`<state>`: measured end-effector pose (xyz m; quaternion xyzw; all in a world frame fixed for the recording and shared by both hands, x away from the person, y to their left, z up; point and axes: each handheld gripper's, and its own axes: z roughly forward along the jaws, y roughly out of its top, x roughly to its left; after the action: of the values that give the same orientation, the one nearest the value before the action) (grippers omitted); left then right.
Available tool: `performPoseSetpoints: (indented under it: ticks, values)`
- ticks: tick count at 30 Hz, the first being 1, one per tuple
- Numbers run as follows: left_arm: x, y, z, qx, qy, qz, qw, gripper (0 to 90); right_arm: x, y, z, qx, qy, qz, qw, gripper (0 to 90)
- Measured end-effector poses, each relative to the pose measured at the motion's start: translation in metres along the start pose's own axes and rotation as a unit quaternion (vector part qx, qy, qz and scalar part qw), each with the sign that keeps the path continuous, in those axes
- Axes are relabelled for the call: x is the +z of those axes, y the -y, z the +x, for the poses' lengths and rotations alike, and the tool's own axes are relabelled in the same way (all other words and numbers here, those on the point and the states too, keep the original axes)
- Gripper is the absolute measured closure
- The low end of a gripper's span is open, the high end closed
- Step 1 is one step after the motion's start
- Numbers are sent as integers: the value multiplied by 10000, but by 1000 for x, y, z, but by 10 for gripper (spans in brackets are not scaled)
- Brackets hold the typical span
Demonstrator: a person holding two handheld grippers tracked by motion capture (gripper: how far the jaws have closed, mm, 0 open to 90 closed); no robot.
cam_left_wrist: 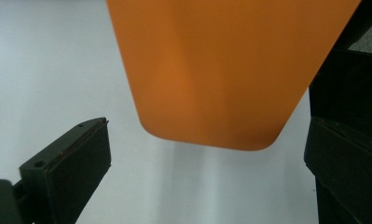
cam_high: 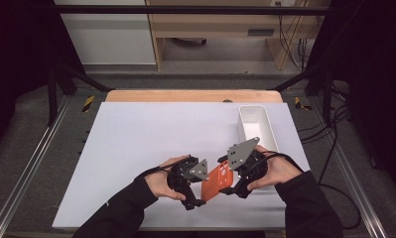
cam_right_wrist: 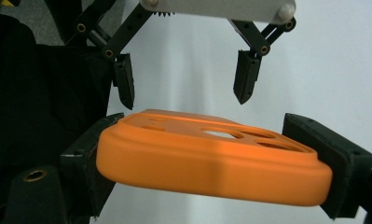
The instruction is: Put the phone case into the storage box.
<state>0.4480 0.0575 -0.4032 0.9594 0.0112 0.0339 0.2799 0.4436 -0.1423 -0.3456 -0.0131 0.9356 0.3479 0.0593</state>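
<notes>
Right hand-held gripper (cam_right_wrist: 211,154) clamps the orange plate (cam_right_wrist: 211,163); left hand-held gripper (cam_left_wrist: 207,154) (jaws apart, at 9 o'clock) should close squarely on the plate's free end.

Smooth matt orange plastic plate (cam_right_wrist: 211,163)

A laboratory recording station. A white rectangular bench (cam_high: 136,144) stands inside a black metal frame (cam_high: 185,9) with aluminium rails (cam_high: 24,176) along grey floor; black curtains (cam_high: 17,49) close both sides, loose black cables (cam_high: 334,124) trail at right, and plain wooden furniture (cam_high: 210,25) stands behind.
</notes>
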Motion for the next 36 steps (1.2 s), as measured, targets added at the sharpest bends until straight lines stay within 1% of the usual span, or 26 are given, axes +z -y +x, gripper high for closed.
performPoseSetpoints:
  ticks: [3, 8, 15, 26, 31, 33, 34, 35, 36]
  values:
    - [2, -2, 0, 18, 37, 36, 10000, 0, 1, -1, 0, -22, -9, 16, 10000, 161]
    - [5, -4, 0, 53, 26, 89, 9999, 0, 2, -2, 0, -42, -24, 13, 10000, 161]
    - [9, -9, 1, 64, 48, 101, 9999, 0, 5, -3, 0, -33, -45, 8, 10000, 161]
    - [17, -13, 2, 73, 151, 126, 9998, 0, 7, -3, 1, -37, -70, 15, 10000, 161]
    - [20, -14, 2, 65, 181, 188, 9996, 8, 7, -4, 0, -64, -73, 0, 10000, 161]
    - [21, -15, 2, 99, 184, 237, 9995, 15, 7, -4, 1, -53, -76, 6, 10000, 161]
    - [21, -15, 3, 162, 185, 289, 9993, 19, 7, -4, 0, -78, -76, 5, 9999, 161]
    - [21, -15, 3, 163, 192, 288, 9993, 23, 7, -4, 1, -70, -78, -4, 9999, 161]
    - [22, -15, 2, 104, 216, 245, 9994, 29, 7, -4, 0, -87, -77, -5, 9999, 161]
